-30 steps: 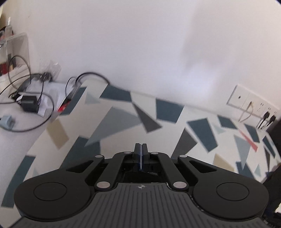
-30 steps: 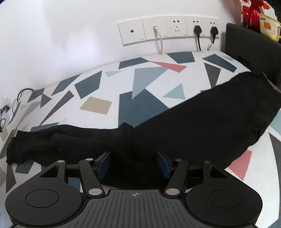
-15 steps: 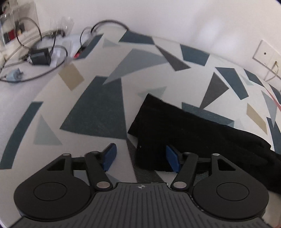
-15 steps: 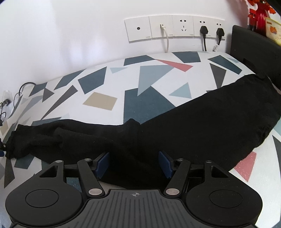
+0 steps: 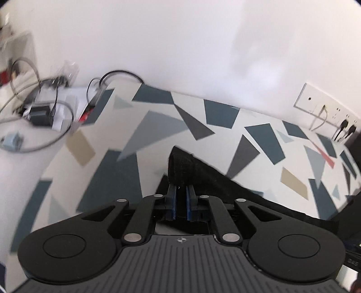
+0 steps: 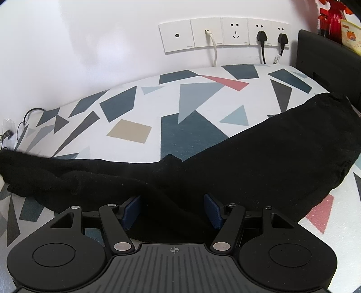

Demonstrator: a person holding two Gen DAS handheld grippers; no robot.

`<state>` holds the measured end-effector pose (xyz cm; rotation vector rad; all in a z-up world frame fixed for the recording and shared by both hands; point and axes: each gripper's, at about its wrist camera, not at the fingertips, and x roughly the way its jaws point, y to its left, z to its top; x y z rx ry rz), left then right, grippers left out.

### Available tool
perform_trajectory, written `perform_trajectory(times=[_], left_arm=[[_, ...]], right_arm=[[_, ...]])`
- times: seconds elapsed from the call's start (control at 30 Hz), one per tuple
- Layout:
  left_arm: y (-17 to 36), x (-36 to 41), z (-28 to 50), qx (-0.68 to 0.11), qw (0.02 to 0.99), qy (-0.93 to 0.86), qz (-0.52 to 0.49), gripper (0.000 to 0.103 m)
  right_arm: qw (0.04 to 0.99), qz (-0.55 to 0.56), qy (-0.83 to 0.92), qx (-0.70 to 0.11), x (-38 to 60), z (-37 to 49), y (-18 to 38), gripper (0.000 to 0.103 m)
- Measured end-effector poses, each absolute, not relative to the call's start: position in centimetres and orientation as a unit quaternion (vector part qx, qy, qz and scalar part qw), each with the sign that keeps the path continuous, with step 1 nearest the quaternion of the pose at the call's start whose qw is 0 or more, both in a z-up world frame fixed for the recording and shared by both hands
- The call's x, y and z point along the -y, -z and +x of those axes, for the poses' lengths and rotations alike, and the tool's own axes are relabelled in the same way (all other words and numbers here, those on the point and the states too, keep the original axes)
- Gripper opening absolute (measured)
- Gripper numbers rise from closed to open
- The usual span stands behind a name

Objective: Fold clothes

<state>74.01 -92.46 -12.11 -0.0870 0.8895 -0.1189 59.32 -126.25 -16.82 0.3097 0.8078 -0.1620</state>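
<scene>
A black garment (image 6: pixel 259 157) lies spread across the patterned tabletop (image 6: pixel 140 106), its sleeve (image 6: pixel 45 175) stretching to the left. In the left wrist view my left gripper (image 5: pixel 181 191) is shut on the sleeve cuff (image 5: pixel 182 166), which stands up lifted off the table between the blue pads. My right gripper (image 6: pixel 172 210) is open, its blue pads (image 6: pixel 132 209) straddling the garment's near edge at the middle without pinching it.
Cables and a black adapter (image 5: pixel 40 115) clutter the far left of the table. Wall sockets with plugs (image 6: pixel 225 33) sit behind the table. A dark box (image 6: pixel 327 67) stands at the right, red items (image 6: pixel 331 18) behind it.
My left gripper was shut over bare table, then open around the sleeve cuff; now it has shut on the cuff and lifted it. The right gripper has stayed open over the garment.
</scene>
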Motion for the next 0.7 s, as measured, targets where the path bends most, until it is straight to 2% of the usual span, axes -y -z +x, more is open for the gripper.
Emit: perform_trajectory(times=[0.07, 0.17, 0.23, 0.3, 0.37, 0.4, 0.53, 0.63, 0.7], left_arm=[[11.7, 92.5, 74.6, -0.424, 0.903, 0.060, -0.037, 0.009], [14.6, 92.3, 76.2, -0.451, 0.892, 0.030, -0.012, 0.003], [16.2, 91.8, 76.7, -0.461, 0.887, 0.017, 0.000, 0.005], [15.8, 91.4, 76.3, -0.456, 0.890, 0.006, -0.004, 0.013], [15.0, 91.0, 76.0, -0.462, 0.887, -0.013, -0.008, 0.036], [14.7, 90.7, 75.7, -0.464, 0.885, -0.021, -0.016, 0.038], [13.9, 88.3, 73.5, -0.485, 0.861, -0.017, -0.152, 0.040], [15.9, 86.6, 72.9, -0.509, 0.805, -0.006, -0.305, 0.040], [17.3, 86.5, 73.1, -0.516, 0.779, -0.012, -0.355, 0.040]], right_arm=[[0.905, 0.152, 0.079, -0.391, 126.2, 59.4, 16.8, 0.059], [0.906, 0.155, 0.076, -0.388, 126.0, 59.3, 16.6, 0.060], [0.906, 0.154, 0.078, -0.388, 125.9, 59.4, 16.7, 0.061], [0.905, 0.157, 0.078, -0.387, 125.8, 59.3, 16.7, 0.061], [0.905, 0.160, 0.080, -0.386, 125.7, 59.3, 16.6, 0.061], [0.905, 0.160, 0.080, -0.385, 125.8, 59.3, 16.6, 0.061], [0.907, 0.157, 0.077, -0.384, 125.8, 59.3, 16.5, 0.061], [0.905, 0.162, 0.079, -0.386, 125.9, 59.5, 16.7, 0.061], [0.904, 0.162, 0.080, -0.387, 125.9, 59.7, 16.7, 0.061]])
